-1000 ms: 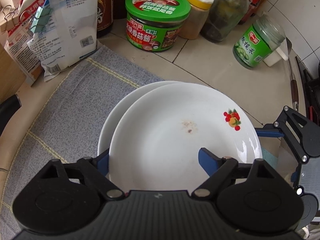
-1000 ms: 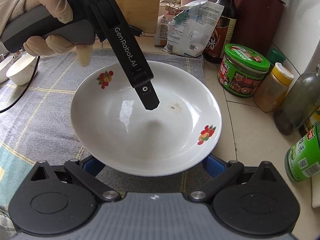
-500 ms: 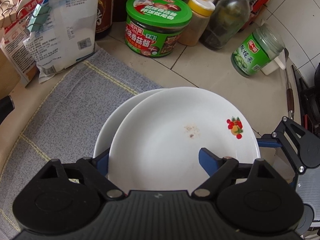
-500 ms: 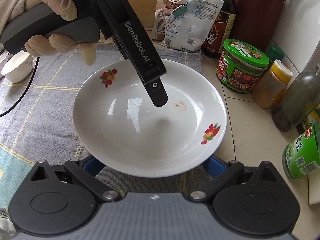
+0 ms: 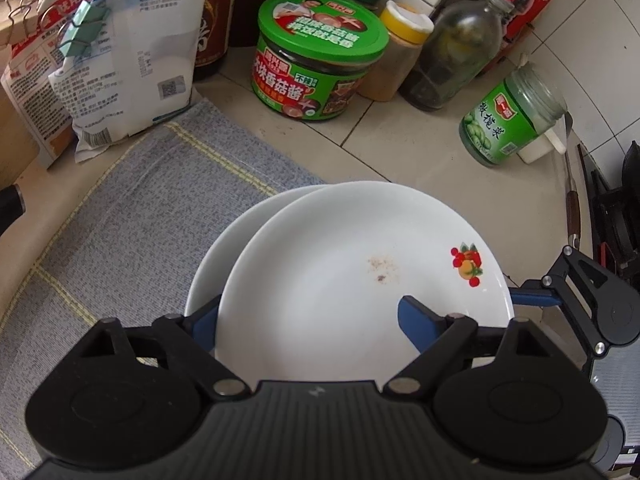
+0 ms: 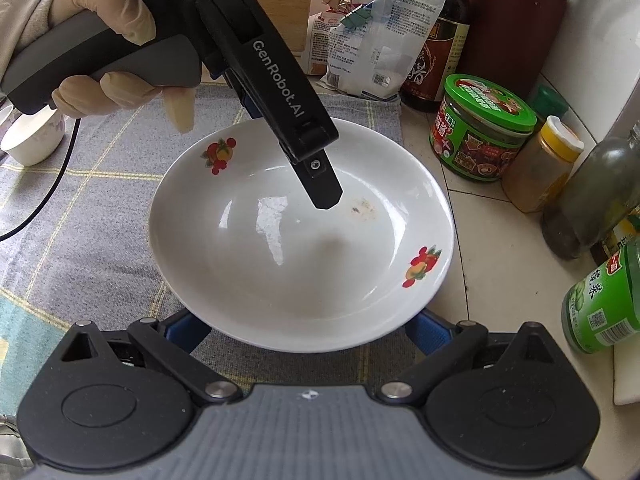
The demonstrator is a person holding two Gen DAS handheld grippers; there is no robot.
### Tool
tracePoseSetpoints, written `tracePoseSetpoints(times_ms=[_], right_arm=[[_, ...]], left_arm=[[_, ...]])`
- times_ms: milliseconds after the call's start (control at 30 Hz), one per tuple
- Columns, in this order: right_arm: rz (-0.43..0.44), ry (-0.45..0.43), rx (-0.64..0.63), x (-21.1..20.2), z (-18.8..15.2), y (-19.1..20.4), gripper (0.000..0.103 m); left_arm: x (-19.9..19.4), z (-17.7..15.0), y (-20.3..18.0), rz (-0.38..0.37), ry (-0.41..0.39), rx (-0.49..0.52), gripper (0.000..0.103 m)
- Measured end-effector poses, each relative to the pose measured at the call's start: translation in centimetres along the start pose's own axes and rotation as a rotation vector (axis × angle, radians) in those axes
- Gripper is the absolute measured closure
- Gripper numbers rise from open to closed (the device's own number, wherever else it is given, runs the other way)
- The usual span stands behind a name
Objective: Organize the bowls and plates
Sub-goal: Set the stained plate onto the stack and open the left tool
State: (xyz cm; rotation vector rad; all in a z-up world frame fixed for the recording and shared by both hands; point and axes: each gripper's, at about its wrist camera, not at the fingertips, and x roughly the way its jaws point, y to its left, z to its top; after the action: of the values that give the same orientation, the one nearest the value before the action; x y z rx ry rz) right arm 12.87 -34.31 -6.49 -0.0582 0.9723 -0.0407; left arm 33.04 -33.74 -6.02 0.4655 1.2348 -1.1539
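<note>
A white plate with fruit prints is clamped at its rim by my left gripper, one blue finger over the plate, the other under it. A second white plate sits just beneath it, offset left. In the right wrist view the same top plate is seen with the left gripper's finger on it. My right gripper is open, its blue fingers spread under the plate's near rim, not clamping it. A small white bowl stands at the far left.
A grey checked cloth covers the counter's left part. Behind stand a green-lidded sauce jar, a yellow-capped spice jar, a glass bottle, a green olive jar, a soy bottle and clipped bags.
Both plates and grippers have shifted slightly toward the jars at the counter's back; the jars look closer. The left gripper's hold is unchanged and the right stays open.
</note>
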Motion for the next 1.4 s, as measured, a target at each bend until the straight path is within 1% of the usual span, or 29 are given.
tracePoseSetpoints(times_ms=[133,367,500,800,967,1033,1233,1300,1400], right_arm=[[0.014,-0.006,0.01,0.1,0.0,0.0,0.0],[0.042,0.019,0.016,1.0,0.5,-0.1,0.0],[0.068,0.034,0.021,1.2,0.7,-0.4,0.0],[0.091,0.053,-0.005,1.2,1.0,-0.5,0.0],[0.089,0.052,-0.014,1.0,0.9,-0.3,0.0],[0.1,0.052,-0.008,1.0,0.9,-0.4,0.0],[0.103,0.032,0.003,0.5,0.5,-0.2,0.0],[0.089,0.025,0.001,0.4,0.5,0.1,0.0],[0.084,0.015,-0.006,0.2,0.5,0.3,0.0]], left_arm=[[-0.5,-0.1,0.1,0.003,-0.006,-0.011,0.015],[-1.7,-0.5,0.2,0.019,0.006,-0.025,0.015],[-1.9,-0.6,0.0,0.041,0.018,-0.025,0.015],[-2.2,-0.8,0.3,0.049,0.036,-0.054,0.014],[-2.3,-0.8,0.3,0.056,0.037,-0.067,0.013],[-2.4,-0.9,0.2,0.06,0.039,-0.07,0.013],[-2.5,-0.9,0.3,0.063,0.04,-0.075,0.013],[-2.6,-0.9,0.2,0.074,0.041,-0.074,0.013],[-2.4,-1.0,0.1,0.137,0.065,-0.064,0.013]])
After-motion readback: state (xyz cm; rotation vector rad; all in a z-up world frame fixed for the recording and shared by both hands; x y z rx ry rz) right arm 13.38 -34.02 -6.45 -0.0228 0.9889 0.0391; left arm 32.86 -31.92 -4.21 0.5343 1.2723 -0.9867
